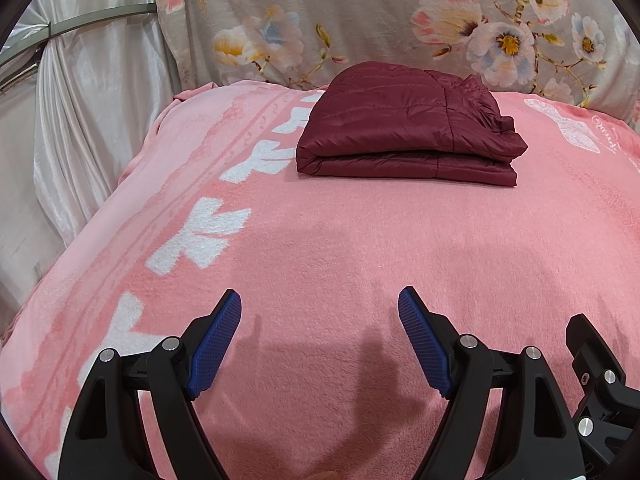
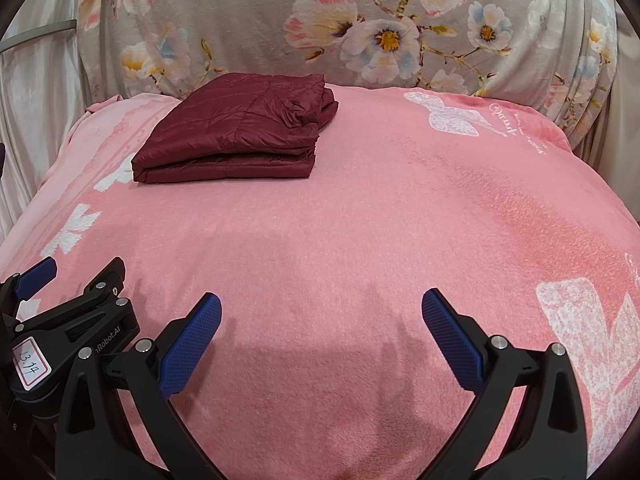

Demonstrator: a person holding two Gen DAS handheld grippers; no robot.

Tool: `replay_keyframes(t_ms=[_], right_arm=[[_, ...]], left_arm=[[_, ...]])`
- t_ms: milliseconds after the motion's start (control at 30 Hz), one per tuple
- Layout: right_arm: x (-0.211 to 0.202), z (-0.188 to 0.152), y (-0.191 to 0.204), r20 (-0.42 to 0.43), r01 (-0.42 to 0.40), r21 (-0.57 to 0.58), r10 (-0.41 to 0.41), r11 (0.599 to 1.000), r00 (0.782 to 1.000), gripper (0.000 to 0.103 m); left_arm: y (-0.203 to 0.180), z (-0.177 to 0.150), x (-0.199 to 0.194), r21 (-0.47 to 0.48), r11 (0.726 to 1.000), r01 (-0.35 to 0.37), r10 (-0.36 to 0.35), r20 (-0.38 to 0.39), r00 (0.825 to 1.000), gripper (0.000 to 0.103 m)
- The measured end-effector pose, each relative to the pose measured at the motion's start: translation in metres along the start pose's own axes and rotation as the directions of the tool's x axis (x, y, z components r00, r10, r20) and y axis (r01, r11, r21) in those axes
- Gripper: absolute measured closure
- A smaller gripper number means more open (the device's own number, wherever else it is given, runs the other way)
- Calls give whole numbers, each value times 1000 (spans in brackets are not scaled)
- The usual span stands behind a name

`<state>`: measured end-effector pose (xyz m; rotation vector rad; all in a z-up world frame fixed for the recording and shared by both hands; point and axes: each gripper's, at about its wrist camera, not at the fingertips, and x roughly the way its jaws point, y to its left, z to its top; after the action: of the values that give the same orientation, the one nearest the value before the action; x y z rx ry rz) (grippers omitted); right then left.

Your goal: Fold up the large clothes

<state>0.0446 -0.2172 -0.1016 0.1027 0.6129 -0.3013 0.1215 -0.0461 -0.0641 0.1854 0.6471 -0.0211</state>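
Surface: pink fleece blanket [image 1: 320, 240] with white motifs, spread over a bed. White satin drape [image 1: 80, 120] hangs at the left edge; floral grey cloth [image 1: 360, 20] stands behind. Maroon quilted jacket [image 1: 404, 128] lies folded flat near the far edge — well apart from both tools. Wide bare blanket in between. Left gripper [image 1: 320, 344] spread, nothing between its pads; right gripper [image 2: 322, 344] likewise spread, empty.

I see a slick, quilted maroon jacket [image 1: 404, 128] on fuzzy pink fleece blanket [image 1: 320, 248]; satiny white curtain [image 1: 80, 120] beside it.
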Motion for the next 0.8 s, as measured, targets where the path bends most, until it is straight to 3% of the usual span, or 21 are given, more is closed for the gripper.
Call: replay_keyframes(t_ms=[800], right_arm=[[0,0,-1,2,1,-2,-1,1000,1000,5]], left_arm=[[2,1,-1,-4,1000,-3,3,9,1000,27]])
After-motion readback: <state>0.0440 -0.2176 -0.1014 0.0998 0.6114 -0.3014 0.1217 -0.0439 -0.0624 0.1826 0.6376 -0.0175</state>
